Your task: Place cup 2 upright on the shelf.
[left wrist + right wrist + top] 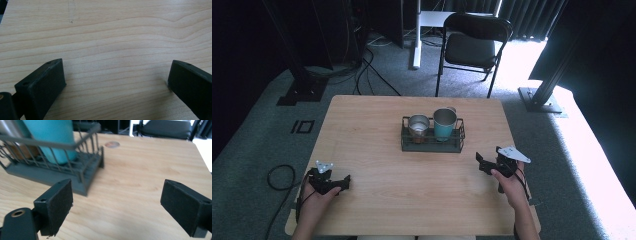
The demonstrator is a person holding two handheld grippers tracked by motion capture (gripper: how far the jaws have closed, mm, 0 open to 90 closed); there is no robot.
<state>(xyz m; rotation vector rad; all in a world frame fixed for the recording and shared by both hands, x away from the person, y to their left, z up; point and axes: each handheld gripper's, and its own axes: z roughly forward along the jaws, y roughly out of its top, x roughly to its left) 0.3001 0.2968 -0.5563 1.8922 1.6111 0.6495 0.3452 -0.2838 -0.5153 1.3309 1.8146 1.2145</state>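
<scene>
A dark wire rack [432, 148] stands at the middle of the wooden table [412, 200]. In it stand a silver cup [418, 125] on the left and a teal cup [444, 125] on the right. My left gripper [345, 182] rests near the table's front left, open, with bare wood between its jaws [116, 72]. My right gripper [480, 162] is at the front right, just off the rack's right end, open and holding nothing [116, 190]. In the right gripper view the rack [50, 176] and teal cup [50, 135] lie ahead to the left.
A black folding chair [472, 45] and a white desk leg [416, 35] stand beyond the far edge. Cables [279, 175] lie on the grey floor at the left. A small round brown mark [112, 144] shows on the tabletop past the rack.
</scene>
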